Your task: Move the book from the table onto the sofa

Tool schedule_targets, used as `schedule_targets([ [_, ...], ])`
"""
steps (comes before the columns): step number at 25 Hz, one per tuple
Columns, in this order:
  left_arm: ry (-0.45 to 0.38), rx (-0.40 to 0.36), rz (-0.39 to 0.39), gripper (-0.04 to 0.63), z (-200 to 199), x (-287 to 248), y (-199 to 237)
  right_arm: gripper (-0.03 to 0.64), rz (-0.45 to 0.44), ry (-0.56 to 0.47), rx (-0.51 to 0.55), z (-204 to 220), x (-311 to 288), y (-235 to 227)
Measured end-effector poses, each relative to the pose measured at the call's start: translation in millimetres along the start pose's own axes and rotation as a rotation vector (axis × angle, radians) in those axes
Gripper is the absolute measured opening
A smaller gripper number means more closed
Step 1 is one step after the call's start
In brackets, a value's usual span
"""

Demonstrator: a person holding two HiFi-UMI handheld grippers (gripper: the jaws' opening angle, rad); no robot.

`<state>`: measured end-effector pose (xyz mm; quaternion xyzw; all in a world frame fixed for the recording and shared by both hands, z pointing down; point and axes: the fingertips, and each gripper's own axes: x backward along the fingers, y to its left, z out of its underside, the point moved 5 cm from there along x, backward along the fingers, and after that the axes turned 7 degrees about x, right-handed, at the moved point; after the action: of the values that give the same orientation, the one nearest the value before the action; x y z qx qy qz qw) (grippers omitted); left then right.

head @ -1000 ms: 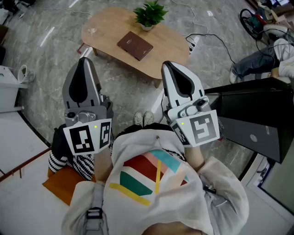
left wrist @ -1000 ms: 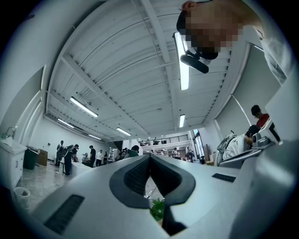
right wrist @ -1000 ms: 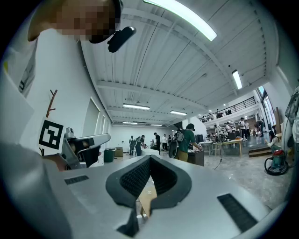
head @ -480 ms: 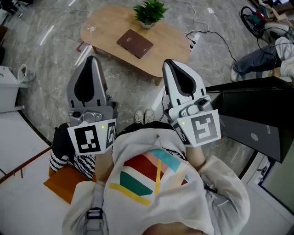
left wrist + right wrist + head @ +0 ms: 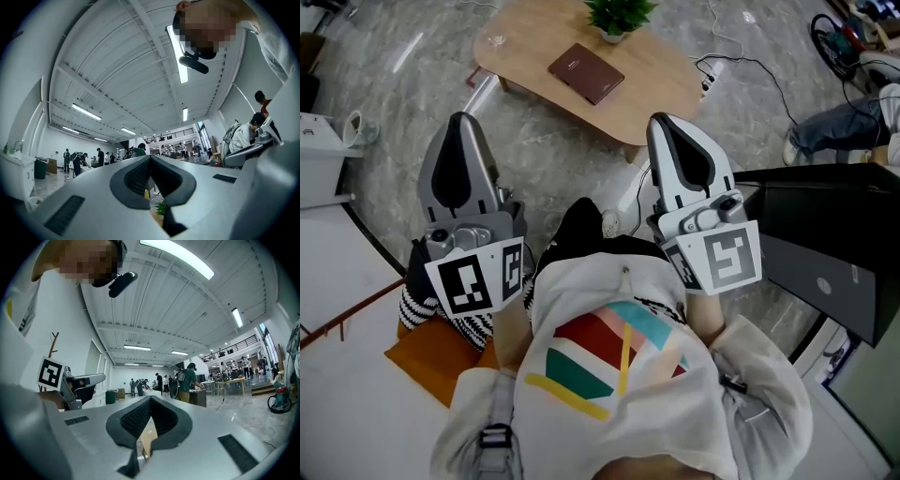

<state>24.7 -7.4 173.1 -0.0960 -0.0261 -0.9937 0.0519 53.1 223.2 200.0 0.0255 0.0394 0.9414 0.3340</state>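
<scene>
Book (image 5: 586,73): a flat, dark brown rectangle, laid on the far table beside the potted plant (image 5: 616,14).
Table (image 5: 656,94): pale wood, with a rounded oblong top.
Left gripper (image 5: 459,120): a grey shell; its ribbed black pads were pressed together with nothing between them.
Right gripper (image 5: 671,122): a white shell, likewise closed and empty.
Floor (image 5: 394,103): glossy grey marbling, stretched between the grippers and the table.
Around: a black case (image 5: 825,234) was seen at the right and a striped cushion (image 5: 450,323) at the near left.

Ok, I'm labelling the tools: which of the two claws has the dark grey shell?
The left claw, on the head view's left side, is dark grey; the right claw has a white shell. Both are shut.
</scene>
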Motion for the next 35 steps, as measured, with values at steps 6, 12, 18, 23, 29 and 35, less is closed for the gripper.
schedule_targets([
  [6, 0.003, 0.017, -0.002, 0.006, 11, -15, 0, 0.014, -0.004, 0.030, -0.035, 18, 0, -16],
  [12, -0.011, 0.001, 0.050, 0.006, 27, -60, 3, 0.014, 0.044, 0.052, -0.029, 28, -28, -41],
  [18, -0.006, 0.073, 0.071, 0.006, 56, -119, 30, 0.014, 0.031, 0.093, -0.013, 33, -90, -63],
  [23, 0.026, 0.159, 0.074, 0.006, 93, -178, 74, 0.014, -0.013, 0.134, 0.005, 35, -167, -67],
  [29, 0.014, 0.186, 0.064, 0.006, 111, -242, 135, 0.014, -0.004, 0.193, 0.042, 40, -249, -72],
  [35, 0.058, 0.223, 0.009, 0.006, 141, -268, 179, 0.014, -0.002, 0.247, 0.025, 53, -308, -77],
])
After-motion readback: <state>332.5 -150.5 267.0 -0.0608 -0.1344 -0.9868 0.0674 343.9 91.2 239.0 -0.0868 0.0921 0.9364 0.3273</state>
